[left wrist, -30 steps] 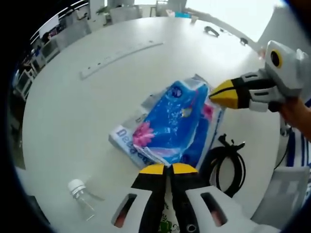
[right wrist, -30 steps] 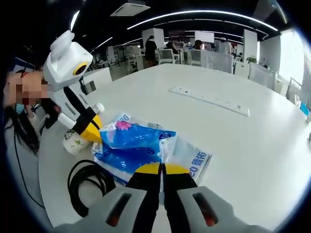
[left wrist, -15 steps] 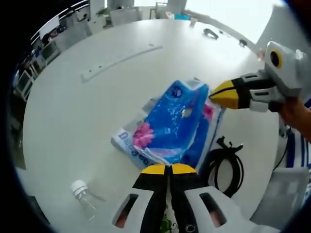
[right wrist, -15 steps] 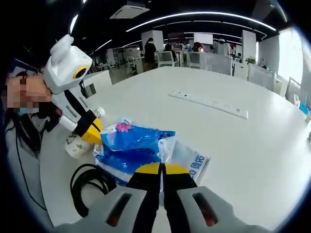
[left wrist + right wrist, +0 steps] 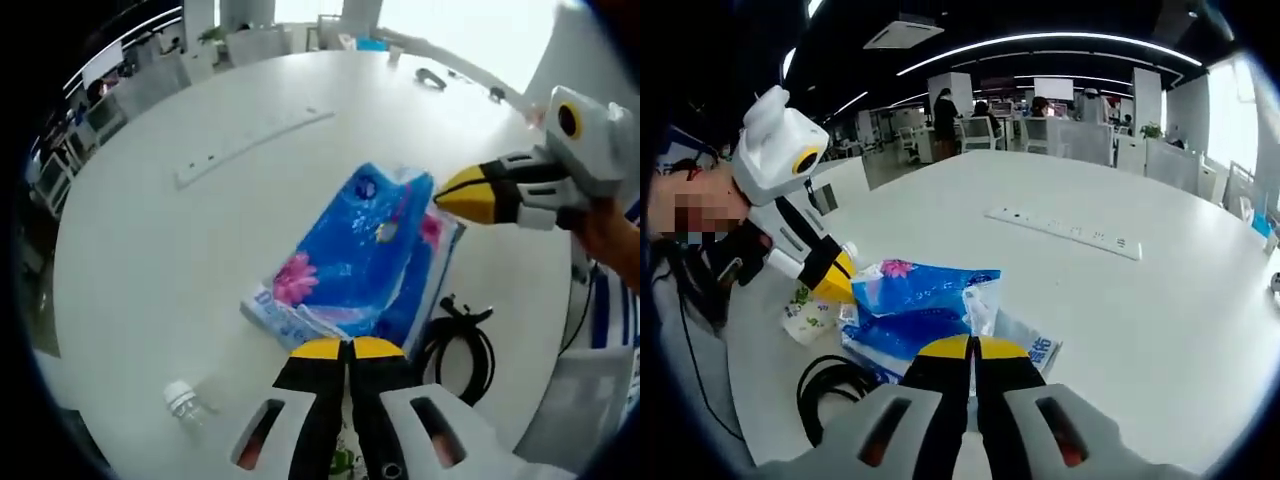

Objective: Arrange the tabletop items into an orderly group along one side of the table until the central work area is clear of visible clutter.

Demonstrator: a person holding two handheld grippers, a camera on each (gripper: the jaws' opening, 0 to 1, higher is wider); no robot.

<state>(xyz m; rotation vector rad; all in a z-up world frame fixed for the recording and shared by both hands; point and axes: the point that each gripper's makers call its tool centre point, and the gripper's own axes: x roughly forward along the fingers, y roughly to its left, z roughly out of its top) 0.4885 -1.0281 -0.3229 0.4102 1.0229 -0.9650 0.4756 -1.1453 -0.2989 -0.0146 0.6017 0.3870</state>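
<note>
- In the left gripper view we see the left gripper (image 5: 348,347) with its yellow tips pressed together, right at the near edge of the blue tissue pack (image 5: 355,255); whether they pinch the wrapper we cannot tell.
- In the right gripper view the right gripper (image 5: 970,347) also has its yellow tips pressed together, just at the near edge of the same tissue pack (image 5: 920,300); we cannot tell contact there either.
- The right gripper (image 5: 452,194) enters the left gripper view from the right, tips closed, close to the far corner of the pack.
- The left gripper (image 5: 837,281) shows in the right gripper view from the left, its yellow tip at the pack's left corner.
- The pack is blue film with a pink flower print, lying on a white-and-blue printed bag (image 5: 1025,345), near the edge of the round white table (image 5: 180,240).
- A coiled black cable (image 5: 462,345) lies on the table just beside the pack; in the right gripper view it sits at the lower left (image 5: 835,385).
- A clear plastic bottle with a white cap (image 5: 187,404) lies apart from the pack, near the table edge.
- A small white printed container (image 5: 810,318) sits beside the pack under the left gripper.
- A white power strip (image 5: 250,146) lies well apart, farther across the table (image 5: 1060,228).
- Small dark objects (image 5: 432,76) rest at the far edge.
</note>
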